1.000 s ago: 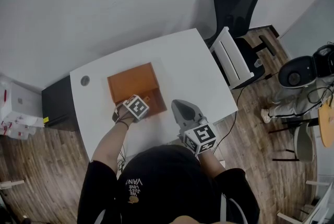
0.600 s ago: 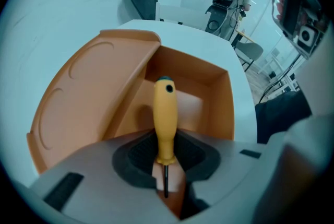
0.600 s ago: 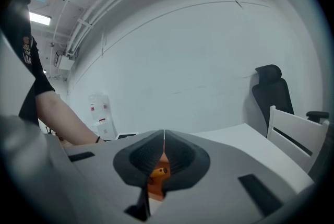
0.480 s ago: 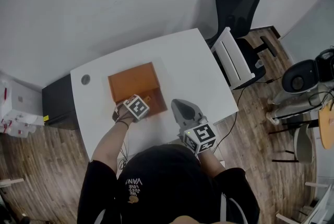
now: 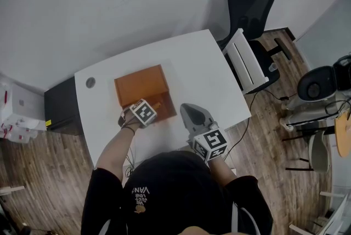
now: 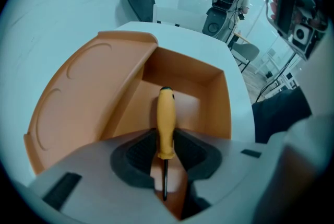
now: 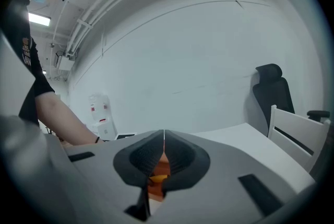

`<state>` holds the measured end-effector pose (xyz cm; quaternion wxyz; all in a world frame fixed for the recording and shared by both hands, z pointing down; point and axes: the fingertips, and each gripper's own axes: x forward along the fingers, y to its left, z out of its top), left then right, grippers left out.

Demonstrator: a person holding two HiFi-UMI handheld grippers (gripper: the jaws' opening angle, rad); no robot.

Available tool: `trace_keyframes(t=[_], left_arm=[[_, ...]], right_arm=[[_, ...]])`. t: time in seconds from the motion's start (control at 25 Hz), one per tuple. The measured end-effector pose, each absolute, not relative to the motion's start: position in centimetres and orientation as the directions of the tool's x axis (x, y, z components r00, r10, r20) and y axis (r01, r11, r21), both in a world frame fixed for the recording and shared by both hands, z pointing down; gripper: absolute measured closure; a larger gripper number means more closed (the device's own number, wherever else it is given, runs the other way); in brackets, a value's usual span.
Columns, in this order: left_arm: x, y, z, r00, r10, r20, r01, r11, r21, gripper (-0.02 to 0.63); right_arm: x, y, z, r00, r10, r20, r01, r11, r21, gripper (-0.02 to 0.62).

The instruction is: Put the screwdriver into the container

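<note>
- My left claw [image 6: 166, 131] is opening around the screwdriver [image 6: 166, 116]. Its yellow handle sits between my pads, and I see no gap on either side.
- The handle points away from me, over the open compartment of the orange container [image 6: 219, 103]. The thin dark shaft runs back toward the bottom of the frame.
- In the head view the container [image 5: 140, 86] sits left of centre on the white table [image 5: 203, 64]. My left claw [image 5: 152, 106] is at its lower edge.
- My right claw [image 7: 164, 139] has its jaw tips together and grips nothing. In the head view it [image 5: 186, 109] sits just right of the container's lower corner.
</note>
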<state>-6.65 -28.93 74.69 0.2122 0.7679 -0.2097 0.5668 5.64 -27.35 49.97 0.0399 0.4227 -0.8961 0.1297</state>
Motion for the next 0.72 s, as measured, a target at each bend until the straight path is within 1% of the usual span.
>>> trace_keyframes(t=[0.28,0.72], left_arm=[[-6.61,-29.36,74.51,0.278,-0.100,0.955,-0.561,-0.824,0.077,0.506],[-6.56,-28.95,74.70,0.291,-0.088,0.953,-0.554,-0.827,0.092,0.505]], right_arm=[[5.59,-27.34,50.18,-0.637,-0.748,0.184,-0.770,0.607,-0.195,0.583],[5.46,-27.07,50.05,-0.638,-0.747,0.184,-0.769,0.609,-0.194,0.583]])
